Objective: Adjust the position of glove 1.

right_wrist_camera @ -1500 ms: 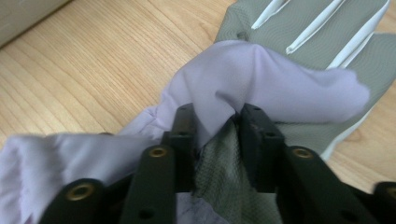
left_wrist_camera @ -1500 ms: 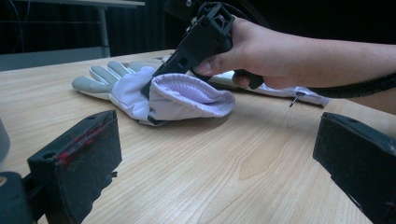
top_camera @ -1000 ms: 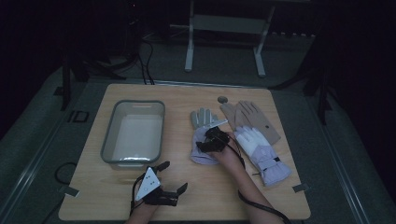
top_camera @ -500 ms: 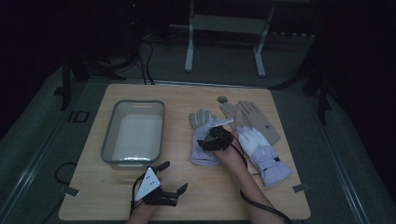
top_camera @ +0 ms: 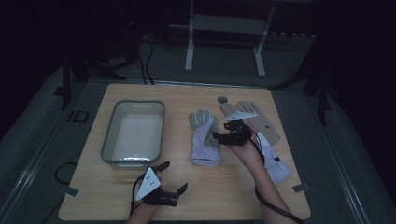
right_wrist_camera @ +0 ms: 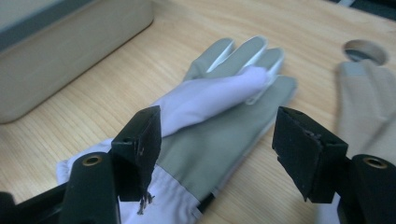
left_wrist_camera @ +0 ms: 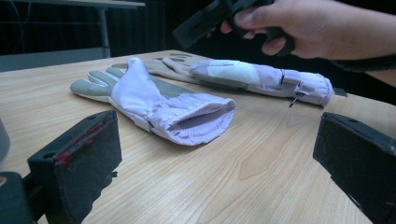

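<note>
1. The table (top_camera: 280, 196) is a pale wooden top, with dark floor around it.
2. A grey, shallow bin (top_camera: 108, 140) sits on the left half of the table, well apart from the gloves.
3. Two gloves lie on the right half. The nearer glove (top_camera: 204, 140) is flat, palm side grey and its lilac cuff toward the person, with a lilac fold lying across the grey palm. The second glove (top_camera: 273, 158) lies just to its right, partly under the right hand, stretched from a tan finger end to a lilac cuff.
4. The right tool (top_camera: 229, 135) is held above the table between the two gloves, beside the nearer glove's right edge. Its jaws stand wide apart – they have just been opening – and nothing is between them; in the right gripper view the glove (right_wrist_camera: 219, 140) lies below the gap, untouched.
5. The left tool (top_camera: 173, 179) sits low at the near edge of the table, just in front of the bin – its jaws gape wide with nothing in them, pointing toward the nearer glove's cuff (left_wrist_camera: 196, 119).
</note>
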The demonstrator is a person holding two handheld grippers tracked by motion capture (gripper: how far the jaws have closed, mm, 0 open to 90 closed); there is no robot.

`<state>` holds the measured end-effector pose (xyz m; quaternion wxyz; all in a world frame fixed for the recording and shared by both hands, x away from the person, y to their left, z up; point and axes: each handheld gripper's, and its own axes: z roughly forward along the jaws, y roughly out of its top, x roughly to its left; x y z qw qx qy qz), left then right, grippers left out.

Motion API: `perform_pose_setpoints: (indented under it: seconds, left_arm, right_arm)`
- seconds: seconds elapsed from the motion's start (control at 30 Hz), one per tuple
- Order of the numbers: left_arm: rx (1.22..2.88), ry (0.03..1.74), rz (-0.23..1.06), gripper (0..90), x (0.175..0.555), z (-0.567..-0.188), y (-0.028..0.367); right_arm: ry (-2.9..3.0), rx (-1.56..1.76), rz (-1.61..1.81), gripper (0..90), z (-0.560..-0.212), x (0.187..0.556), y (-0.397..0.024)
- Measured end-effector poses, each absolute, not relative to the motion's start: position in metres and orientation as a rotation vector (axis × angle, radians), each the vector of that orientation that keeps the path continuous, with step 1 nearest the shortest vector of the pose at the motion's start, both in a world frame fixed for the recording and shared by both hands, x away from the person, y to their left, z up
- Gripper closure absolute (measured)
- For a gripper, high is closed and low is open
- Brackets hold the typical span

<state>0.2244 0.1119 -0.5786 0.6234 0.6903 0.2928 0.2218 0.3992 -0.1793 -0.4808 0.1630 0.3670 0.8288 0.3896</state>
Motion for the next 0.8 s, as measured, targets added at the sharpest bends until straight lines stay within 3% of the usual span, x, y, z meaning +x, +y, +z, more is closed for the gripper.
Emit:
perform_pose_setpoints:
  seconds: [0.8]
  left_arm:
    - [1.585, 0.677, 0.511, 1.3, 0.224, -0.579, 0.112]
  right_arm:
    - [2.266, 1.124, 1.063, 34.5, -0.454, 0.375, -0.255]
